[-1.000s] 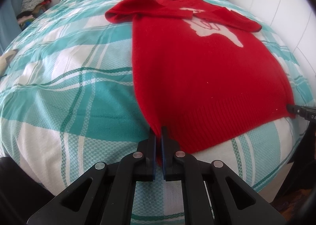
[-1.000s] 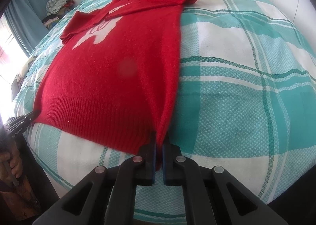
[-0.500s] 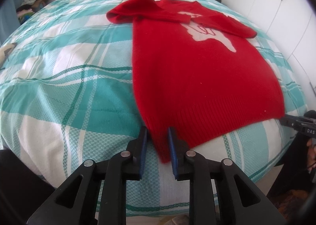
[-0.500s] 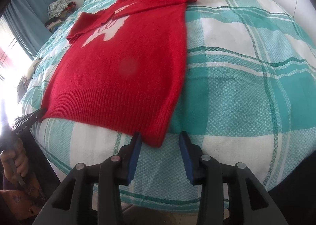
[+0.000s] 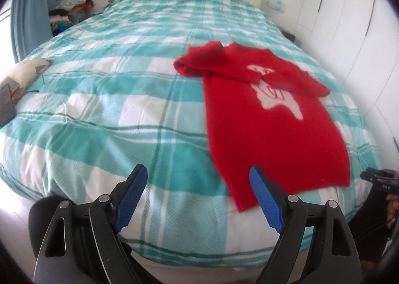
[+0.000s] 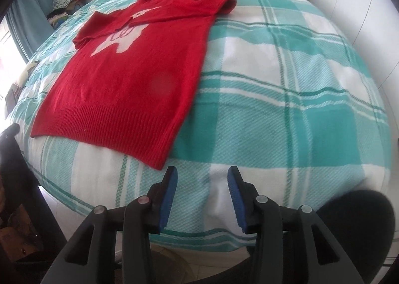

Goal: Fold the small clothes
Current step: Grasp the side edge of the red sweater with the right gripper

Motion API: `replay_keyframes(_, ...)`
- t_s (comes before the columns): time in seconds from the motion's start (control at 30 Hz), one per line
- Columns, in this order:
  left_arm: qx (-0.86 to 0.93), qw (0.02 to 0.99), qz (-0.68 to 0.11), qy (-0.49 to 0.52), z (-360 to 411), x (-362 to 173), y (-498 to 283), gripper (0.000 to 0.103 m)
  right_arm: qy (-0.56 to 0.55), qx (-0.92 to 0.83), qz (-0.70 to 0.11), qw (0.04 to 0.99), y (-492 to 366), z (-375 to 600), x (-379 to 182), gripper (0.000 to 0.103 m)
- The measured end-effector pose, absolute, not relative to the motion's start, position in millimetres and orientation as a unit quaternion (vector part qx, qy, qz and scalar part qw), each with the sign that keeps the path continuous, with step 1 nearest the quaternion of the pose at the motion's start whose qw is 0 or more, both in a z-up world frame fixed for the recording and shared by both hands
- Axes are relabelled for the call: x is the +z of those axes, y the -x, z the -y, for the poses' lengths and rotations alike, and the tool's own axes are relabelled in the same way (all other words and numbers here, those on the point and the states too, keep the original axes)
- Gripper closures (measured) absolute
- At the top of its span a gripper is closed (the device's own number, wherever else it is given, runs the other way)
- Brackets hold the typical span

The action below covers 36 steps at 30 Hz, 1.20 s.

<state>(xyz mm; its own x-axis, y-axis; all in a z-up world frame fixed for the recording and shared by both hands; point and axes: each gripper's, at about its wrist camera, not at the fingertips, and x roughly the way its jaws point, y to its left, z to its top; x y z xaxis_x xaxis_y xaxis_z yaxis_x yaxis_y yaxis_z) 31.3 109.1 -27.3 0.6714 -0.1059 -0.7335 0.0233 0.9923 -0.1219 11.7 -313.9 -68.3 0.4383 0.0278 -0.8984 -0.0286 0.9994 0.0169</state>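
Red sweater (image 5: 269, 134) flat on checked bed (image 5: 112, 109), sleeves hiding its chest picture; left gripper (image 5: 199, 181) and right gripper (image 6: 202, 179), just opened, hold nothing.

Teal-checked bed (image 5: 124, 99), blue curtain (image 5: 32, 9), white wardrobe doors (image 5: 349, 9).

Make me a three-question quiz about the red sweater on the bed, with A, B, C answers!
1. Where does the red sweater lie?
A. on the checked bedspread
B. on the floor
C. on a chair

2. What colour is the shape on its chest?
A. black
B. white
C. yellow

3. What do the right gripper's fingers hold?
A. the sweater's hem
B. a sock
C. nothing

Answers: 1 A, it lies flat on the teal-and-white cover. 2 B, a white patch shows below the collar. 3 C, the fingers stand apart with only bedspread between them, having just opened.
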Motion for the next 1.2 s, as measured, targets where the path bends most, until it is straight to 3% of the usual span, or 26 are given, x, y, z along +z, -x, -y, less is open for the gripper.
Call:
replay_keyframes(0.23, 0.064, 0.941, -0.318, 0.1, -141, -30, -77, 0.013, 0.097, 0.008, -0.432, 0.897, -65, 320, 11, 0.055)
replay_keyframes(0.3, 0.083, 0.937, -0.324, 0.1, -146, -47, -82, 0.013, 0.117, 0.042, -0.403, 0.907, -90, 301, 27, 0.046)
replay_keyframes(0.37, 0.097, 0.923, -0.361, 0.09, -149, -60, -89, 0.013, 0.129, 0.096, -0.394, 0.905, -119, 273, 29, 0.044)
replay_keyframes(0.53, 0.108, 0.921, -0.361, 0.103, -161, -62, -87, 0.013, 0.173, 0.217, -0.402, 0.873, -192, 188, -10, 0.044)
replay_keyframes(0.8, 0.089, 0.902, -0.397, 0.146, -169, -74, -93, 0.013, 0.211, 0.202, -0.459, 0.839, -281, 139, -95, 0.044)
replay_keyframes(0.83, 0.087, 0.901, -0.4, 0.146, -168, -75, -94, 0.013, 0.198, 0.204, -0.465, 0.838, -287, 142, -101, 0.049)
replay_keyframes(0.9, 0.087, 0.899, -0.405, 0.144, -167, -77, -95, 0.013, 0.187, 0.182, -0.453, 0.852, -290, 150, -100, 0.087)
replay_keyframes(0.93, 0.088, 0.898, -0.407, 0.143, -167, -77, -96, 0.013, 0.168, 0.172, -0.443, 0.864, -291, 159, -93, 0.097)
replay_keyframes(1.07, 0.086, 0.894, -0.413, 0.153, -170, -79, -95, 0.013, 0.052, 0.127, -0.382, 0.914, -280, 235, -37, 0.097)
replay_keyframes(1.2, 0.081, 0.889, -0.413, 0.179, -177, -80, -94, 0.013, -0.095, 0.028, -0.33, 0.939, -256, 372, 12, 0.097)
